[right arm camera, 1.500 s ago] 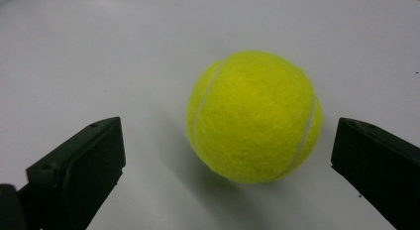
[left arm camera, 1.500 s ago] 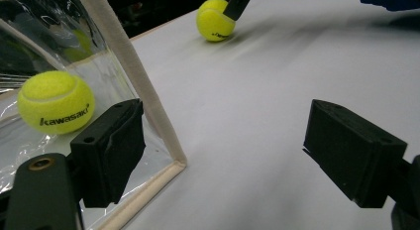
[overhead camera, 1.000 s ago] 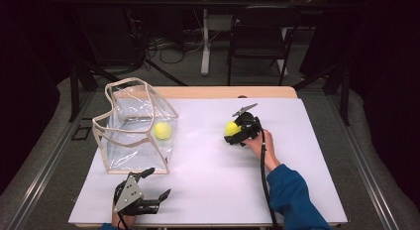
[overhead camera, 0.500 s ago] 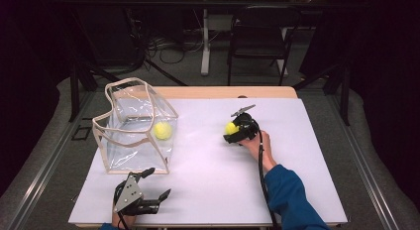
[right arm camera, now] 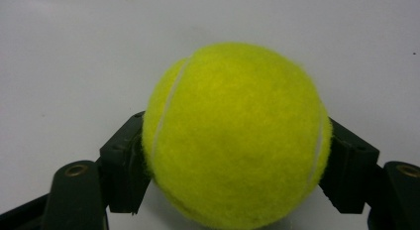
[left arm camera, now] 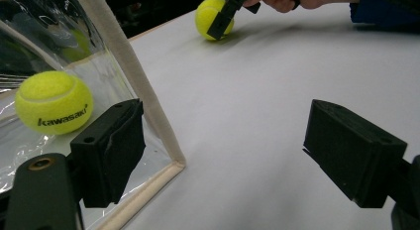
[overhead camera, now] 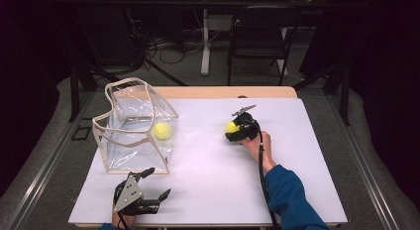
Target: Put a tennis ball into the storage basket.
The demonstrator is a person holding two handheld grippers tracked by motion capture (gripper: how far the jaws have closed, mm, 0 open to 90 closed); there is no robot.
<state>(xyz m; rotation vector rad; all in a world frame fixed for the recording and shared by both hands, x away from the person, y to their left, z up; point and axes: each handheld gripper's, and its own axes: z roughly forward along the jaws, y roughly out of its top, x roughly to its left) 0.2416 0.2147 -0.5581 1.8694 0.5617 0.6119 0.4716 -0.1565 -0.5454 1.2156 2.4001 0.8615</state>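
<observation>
A white desk (overhead camera: 208, 190) carries a clear plastic bag (overhead camera: 133, 126) with a cream fabric trim and two yellow tennis balls. The bag stands upright with its mouth open, near the left edge of the desk and toward the far left corner.

One tennis ball (overhead camera: 231, 127) lies on the bare desk surface right of the middle, well apart from the bag. The right gripper (overhead camera: 232, 130) has its fingers closed on this ball; the jaws have just been closing, with the ball between them. In the right gripper view the ball (right arm camera: 235, 136) sits between the two black fingers (right arm camera: 124, 165), whose pads press against its left and right flanks, with the white desk behind it. The person's right hand (overhead camera: 255, 141) holds the gripper body, and a blue sleeve (overhead camera: 292, 200) runs back toward the near right part of the desk. The gripper's cable (overhead camera: 261, 175) trails along the forearm.

The second tennis ball (overhead camera: 162, 130) rests inside the bag, against its right-hand wall. In the left gripper view this ball (left arm camera: 53, 102) shows through the clear wall, with dark lettering on its felt.

The left gripper (overhead camera: 156, 184) lies low at the near left edge of the desk, just in front of the bag's near corner, held by the left hand (overhead camera: 121, 219). Its fingers (left arm camera: 111, 150) stand wide apart with nothing between them; one finger lies close beside the bag's trimmed corner seam (left arm camera: 148, 106). The same view shows the right gripper at the far ball (left arm camera: 214, 18).
</observation>
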